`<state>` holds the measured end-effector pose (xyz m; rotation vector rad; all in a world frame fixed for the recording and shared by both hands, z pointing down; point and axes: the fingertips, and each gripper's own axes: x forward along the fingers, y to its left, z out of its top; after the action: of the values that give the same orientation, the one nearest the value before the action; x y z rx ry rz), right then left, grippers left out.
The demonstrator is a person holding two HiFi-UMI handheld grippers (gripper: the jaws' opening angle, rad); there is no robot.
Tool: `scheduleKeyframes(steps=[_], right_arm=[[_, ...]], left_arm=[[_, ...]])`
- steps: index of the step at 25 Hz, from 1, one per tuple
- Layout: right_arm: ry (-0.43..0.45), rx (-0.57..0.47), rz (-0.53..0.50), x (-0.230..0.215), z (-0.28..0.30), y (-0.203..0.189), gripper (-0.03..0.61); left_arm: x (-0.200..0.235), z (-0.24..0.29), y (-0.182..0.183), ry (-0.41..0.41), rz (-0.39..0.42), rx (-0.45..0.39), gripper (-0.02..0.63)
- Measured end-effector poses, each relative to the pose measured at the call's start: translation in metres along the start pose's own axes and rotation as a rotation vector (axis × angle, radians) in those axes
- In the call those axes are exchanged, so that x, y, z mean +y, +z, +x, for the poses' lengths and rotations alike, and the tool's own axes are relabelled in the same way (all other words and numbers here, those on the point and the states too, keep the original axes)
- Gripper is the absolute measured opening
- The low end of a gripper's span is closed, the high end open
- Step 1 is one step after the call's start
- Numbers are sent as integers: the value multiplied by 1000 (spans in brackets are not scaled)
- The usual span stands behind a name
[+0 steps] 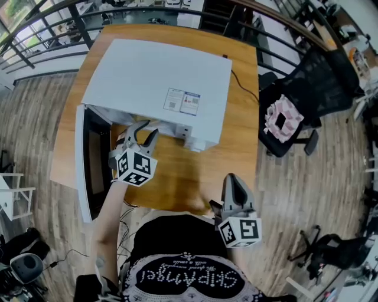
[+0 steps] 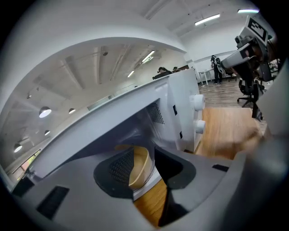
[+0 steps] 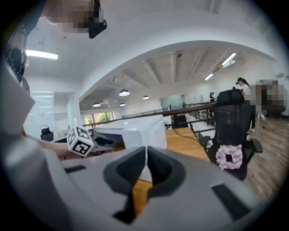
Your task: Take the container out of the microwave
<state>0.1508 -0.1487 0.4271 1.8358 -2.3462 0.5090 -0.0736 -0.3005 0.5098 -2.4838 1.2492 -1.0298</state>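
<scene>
A white microwave [image 1: 153, 82] stands on the wooden table [image 1: 239, 141] with its door [image 1: 81, 168] swung open to the left. My left gripper [image 1: 142, 133] points into the microwave's opening with its jaws wide apart. In the left gripper view a tan round container [image 2: 141, 166] shows inside the microwave [image 2: 178, 108], in the gap between the left gripper's [image 2: 144, 170] jaws; the pads do not press on it. My right gripper [image 1: 234, 184] hangs over the table's near edge, apart from the microwave, jaws shut on nothing. The right gripper view shows its fingertips [image 3: 145, 159] meeting.
A black office chair [image 1: 307, 88] with a pink cloth [image 1: 282, 120] stands to the right of the table. A cable [image 1: 243, 82] runs over the table behind the microwave. Railings [image 1: 53, 17] border the far side. The microwave's knobs [image 2: 197, 101] face the table's bare front part.
</scene>
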Motion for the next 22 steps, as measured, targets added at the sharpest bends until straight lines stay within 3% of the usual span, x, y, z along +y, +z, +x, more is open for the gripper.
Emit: scheduleKeyframes(steps=[22], right_arm=[[-25, 13, 5, -6, 7, -1, 34]], left_arm=[[-11, 61, -58, -126, 102, 199, 170]])
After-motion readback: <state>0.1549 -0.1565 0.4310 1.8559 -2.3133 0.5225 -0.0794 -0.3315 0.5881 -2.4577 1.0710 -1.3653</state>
